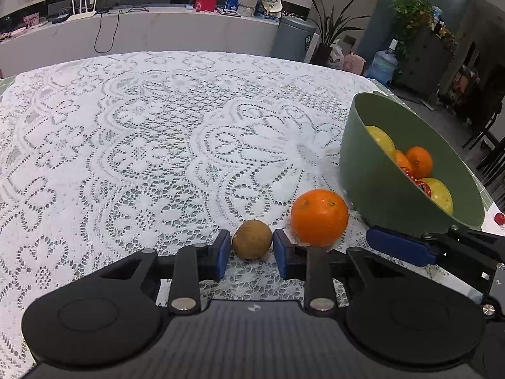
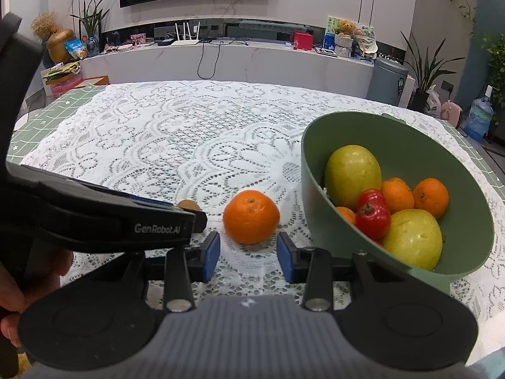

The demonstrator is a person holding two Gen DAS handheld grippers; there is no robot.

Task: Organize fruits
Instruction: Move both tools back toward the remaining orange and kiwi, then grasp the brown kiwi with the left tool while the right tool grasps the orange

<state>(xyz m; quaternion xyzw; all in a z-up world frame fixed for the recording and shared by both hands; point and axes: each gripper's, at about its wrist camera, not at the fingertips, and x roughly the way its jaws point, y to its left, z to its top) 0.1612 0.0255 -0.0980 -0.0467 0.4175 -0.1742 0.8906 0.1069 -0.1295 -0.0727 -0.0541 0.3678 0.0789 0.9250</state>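
A brown kiwi lies on the lace cloth, and my left gripper is shut on it, blue pads against both its sides. An orange sits just right of it, beside the green bowl. In the right wrist view the orange rests just ahead of my right gripper, which is open; its blue pads stand a little nearer than the fruit and do not touch it. The left gripper's black body crosses on the left, hiding most of the kiwi.
The green bowl at the right holds yellow-green fruits, small oranges and a red fruit. A small red fruit lies on the table beyond the bowl. White lace cloth covers the table; a hand shows at lower left.
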